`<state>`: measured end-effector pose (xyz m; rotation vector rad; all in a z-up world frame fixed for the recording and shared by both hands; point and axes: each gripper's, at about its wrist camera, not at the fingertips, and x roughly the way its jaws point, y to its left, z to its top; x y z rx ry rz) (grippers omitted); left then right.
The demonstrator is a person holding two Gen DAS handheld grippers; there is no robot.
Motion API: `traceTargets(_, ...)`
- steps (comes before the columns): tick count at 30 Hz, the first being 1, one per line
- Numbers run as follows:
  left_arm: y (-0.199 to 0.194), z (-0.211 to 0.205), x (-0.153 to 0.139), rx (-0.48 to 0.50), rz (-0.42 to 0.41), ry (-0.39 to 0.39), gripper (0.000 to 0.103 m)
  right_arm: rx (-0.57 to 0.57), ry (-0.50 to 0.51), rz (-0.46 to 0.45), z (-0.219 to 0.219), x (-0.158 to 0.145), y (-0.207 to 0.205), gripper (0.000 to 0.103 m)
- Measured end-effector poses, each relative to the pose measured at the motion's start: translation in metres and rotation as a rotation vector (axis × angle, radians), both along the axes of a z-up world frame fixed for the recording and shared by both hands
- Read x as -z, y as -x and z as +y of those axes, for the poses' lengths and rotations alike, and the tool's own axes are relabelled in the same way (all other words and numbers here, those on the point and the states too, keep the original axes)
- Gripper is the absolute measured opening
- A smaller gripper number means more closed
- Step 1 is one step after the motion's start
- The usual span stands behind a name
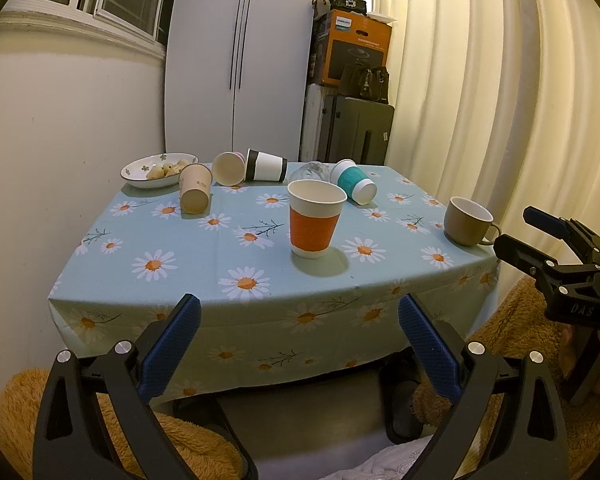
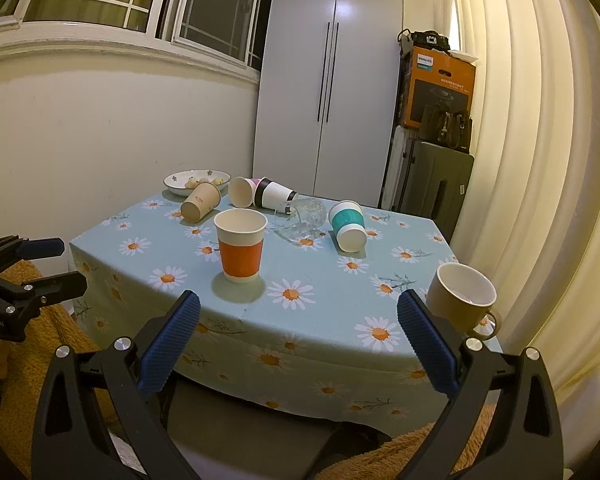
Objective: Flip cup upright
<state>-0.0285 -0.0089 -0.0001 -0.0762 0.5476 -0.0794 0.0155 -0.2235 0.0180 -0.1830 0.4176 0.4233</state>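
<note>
- Your left gripper (image 1: 299, 336) and right gripper (image 2: 299, 332) both hang short of the near table edge, fingers spread wide, holding nothing.
- Standing already: the orange cup (image 1: 315, 219) near the middle and the mug (image 1: 466, 220) at the near right corner.
- Left to do, by my reading: five vessels lie on their sides along the far half. These are the beige cup (image 1: 195, 193) far left, a white cup (image 1: 228, 169) touching the black-banded cup (image 1: 266, 166), the glass (image 2: 303, 216), and the teal cup (image 1: 353, 182) right of it.
- The task sentence names no particular cup; the teal cup lies closest to your right gripper.
- No cup is gripped, so the next flip is not yet begun.
- Surface: a table (image 1: 204, 260) under a blue daisy cloth, with a bowl (image 1: 140, 172) of food at the far left corner.
- Room: a window (image 2: 112, 0) and white wall left, a wardrobe (image 2: 332, 72) behind, stacked boxes (image 2: 438, 92) and a curtain (image 2: 540, 120) right.
</note>
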Motion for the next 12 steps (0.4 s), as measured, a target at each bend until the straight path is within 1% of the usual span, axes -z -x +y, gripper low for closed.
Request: traceTargets(12, -0.0008, 0.0002, 0.0006, 0.002, 0.011, 0.003, 0.096, 0.0, 0.005, 0.002, -0.0019, 0.0013, -0.0002, 0.098)
